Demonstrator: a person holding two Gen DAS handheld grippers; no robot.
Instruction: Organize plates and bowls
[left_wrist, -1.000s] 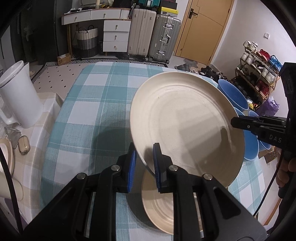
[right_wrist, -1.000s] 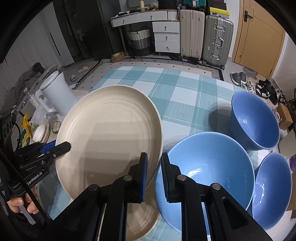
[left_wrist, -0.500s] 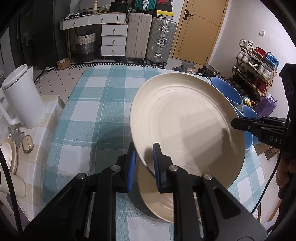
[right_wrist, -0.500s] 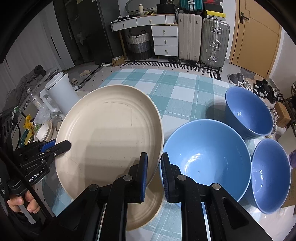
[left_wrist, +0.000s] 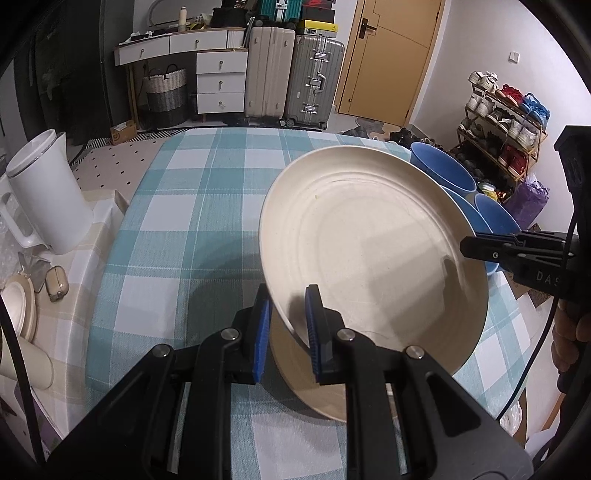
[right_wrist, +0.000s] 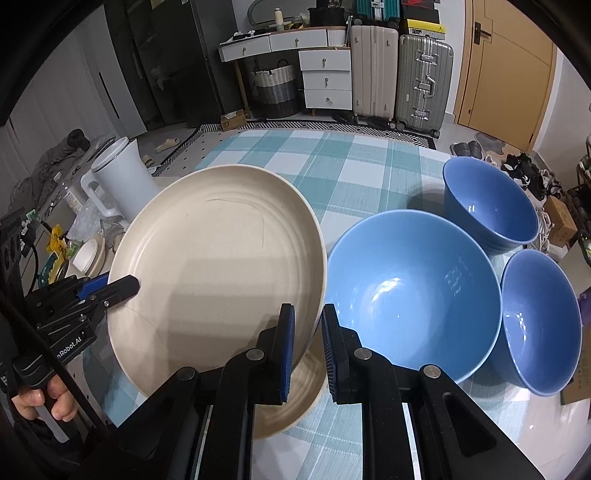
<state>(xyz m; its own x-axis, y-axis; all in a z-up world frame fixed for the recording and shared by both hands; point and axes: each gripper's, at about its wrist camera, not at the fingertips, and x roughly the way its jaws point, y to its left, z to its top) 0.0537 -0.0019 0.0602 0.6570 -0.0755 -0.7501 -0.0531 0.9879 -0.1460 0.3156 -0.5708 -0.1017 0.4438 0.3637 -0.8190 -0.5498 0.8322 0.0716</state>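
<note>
A large cream plate (left_wrist: 369, 251) is held tilted above the checked tablecloth, gripped at two opposite rims. My left gripper (left_wrist: 286, 306) is shut on its near-left rim, and in the right wrist view the left gripper (right_wrist: 122, 286) shows at the plate's left edge. My right gripper (right_wrist: 306, 317) is shut on the plate (right_wrist: 214, 258) at its right rim. A smaller cream plate (right_wrist: 288, 398) lies on the table beneath, partly hidden. To the right stand a big blue bowl (right_wrist: 410, 291) and two smaller blue bowls (right_wrist: 487, 203) (right_wrist: 539, 317).
A white kettle (left_wrist: 48, 199) and small items sit on a side surface left of the table (left_wrist: 184, 206). A shoe rack (left_wrist: 506, 122) stands to the right. Suitcases and drawers line the far wall. A hand (right_wrist: 40, 398) holds the left gripper's handle.
Both grippers have carried the large plate together toward the near side of the table. The bowls and the far edge sit higher in view. Both grips are unchanged.
</note>
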